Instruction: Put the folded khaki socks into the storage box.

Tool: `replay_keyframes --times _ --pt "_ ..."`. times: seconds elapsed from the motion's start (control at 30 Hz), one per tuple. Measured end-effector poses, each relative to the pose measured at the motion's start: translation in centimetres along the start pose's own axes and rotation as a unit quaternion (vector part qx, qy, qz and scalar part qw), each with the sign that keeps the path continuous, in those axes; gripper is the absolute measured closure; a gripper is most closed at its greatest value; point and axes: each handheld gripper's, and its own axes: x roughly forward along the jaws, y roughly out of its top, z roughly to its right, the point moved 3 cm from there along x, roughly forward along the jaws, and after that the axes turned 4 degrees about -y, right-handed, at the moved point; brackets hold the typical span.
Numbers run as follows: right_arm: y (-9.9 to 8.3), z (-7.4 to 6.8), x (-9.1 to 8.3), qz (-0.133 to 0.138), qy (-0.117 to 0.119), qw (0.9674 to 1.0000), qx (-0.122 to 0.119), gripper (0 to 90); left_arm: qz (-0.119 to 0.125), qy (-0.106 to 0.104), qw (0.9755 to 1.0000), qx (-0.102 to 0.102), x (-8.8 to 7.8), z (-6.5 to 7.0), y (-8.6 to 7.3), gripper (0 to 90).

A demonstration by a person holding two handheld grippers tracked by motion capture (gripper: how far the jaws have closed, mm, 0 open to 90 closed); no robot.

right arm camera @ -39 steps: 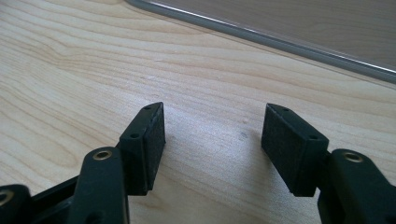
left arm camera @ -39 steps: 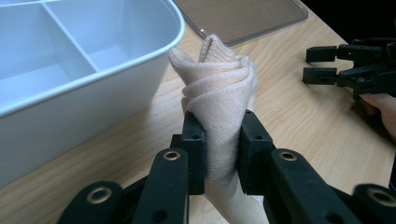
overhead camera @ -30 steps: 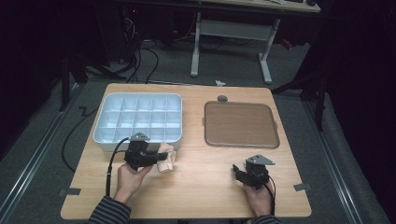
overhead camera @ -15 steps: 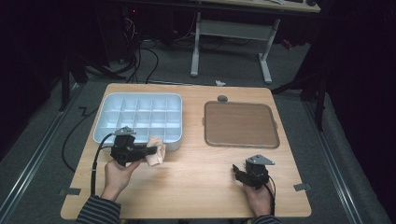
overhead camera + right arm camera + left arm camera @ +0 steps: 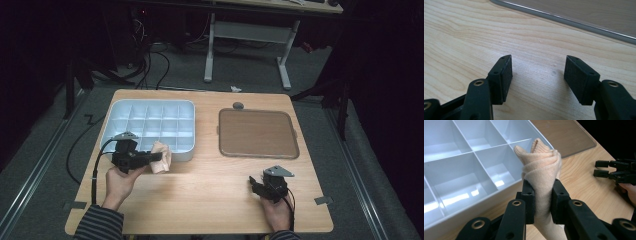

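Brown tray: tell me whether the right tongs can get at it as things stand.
Probably yes. The right tongs stand open and empty, and bare table lies between them and the brown tray.

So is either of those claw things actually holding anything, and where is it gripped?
The left gripper pinches a rolled beige knit sock around its middle, beside the divided tray. The right gripper is open, holding nothing.
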Motion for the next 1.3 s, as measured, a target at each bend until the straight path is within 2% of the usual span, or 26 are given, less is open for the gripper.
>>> replay_keyframes --times 0.03,0.1,0.17,0.23,0.33,0.5,0.57,0.67,0.77,0.9,1.0,1.13,1.3 --pt "0.0 0.0 0.0 0.000 0.000 1.0000 0.000 39.9 -0.003 -0.001 1.0000 -0.004 0.1 -0.3 0.2 77.1" --pt "0.0 0.0 0.0 0.000 -0.001 1.0000 0.001 39.7 -0.004 0.007 1.0000 0.001 -0.1 -0.4 0.7 77.1" --pt "0.0 0.0 0.0 0.000 -0.001 1.0000 0.000 39.7 -0.001 0.006 1.0000 0.005 -0.3 -0.3 0.7 77.2" --pt "0.0 0.0 0.0 0.000 -0.001 1.0000 0.001 39.9 -0.002 0.005 1.0000 -0.005 -0.4 -0.9 1.1 77.2" --pt "0.0 0.0 0.0 0.000 -0.002 1.0000 0.002 40.0 0.007 0.001 0.9999 -0.011 -0.6 -1.1 1.5 77.2" --pt "0.0 0.0 0.0 0.000 -0.002 1.0000 0.002 39.9 0.001 0.012 0.9999 -0.007 -0.9 -1.5 1.9 77.1" --pt "0.0 0.0 0.1 0.000 -0.003 1.0000 0.002 39.7 0.011 0.012 0.9998 -0.011 -1.5 -1.9 2.1 77.2" --pt "0.0 0.0 0.0 -0.001 -0.002 1.0000 0.002 39.6 0.013 0.020 0.9997 -0.007 -2.0 -2.1 2.3 77.1" --pt "0.0 0.0 0.0 -0.001 -0.005 1.0000 0.005 39.7 0.018 0.026 0.9994 -0.013 -2.4 -2.9 2.4 77.1" --pt "0.0 0.0 0.0 -0.001 -0.005 1.0000 0.005 39.5 0.012 0.031 0.9993 -0.016 -2.1 -3.3 2.3 77.2" --pt "0.0 0.0 0.0 -0.001 -0.005 1.0000 0.005 39.5 0.019 0.029 0.9992 -0.017 -2.2 -3.4 2.5 77.1" --pt "0.0 0.0 0.0 -0.001 -0.005 1.0000 0.004 39.4 0.015 0.036 0.9990 -0.023 -1.8 -4.0 2.5 77.1" --pt "0.0 0.0 0.0 -0.001 -0.005 1.0000 0.004 39.4 0.015 0.038 0.9989 -0.022 -1.4 -4.2 2.5 77.1"
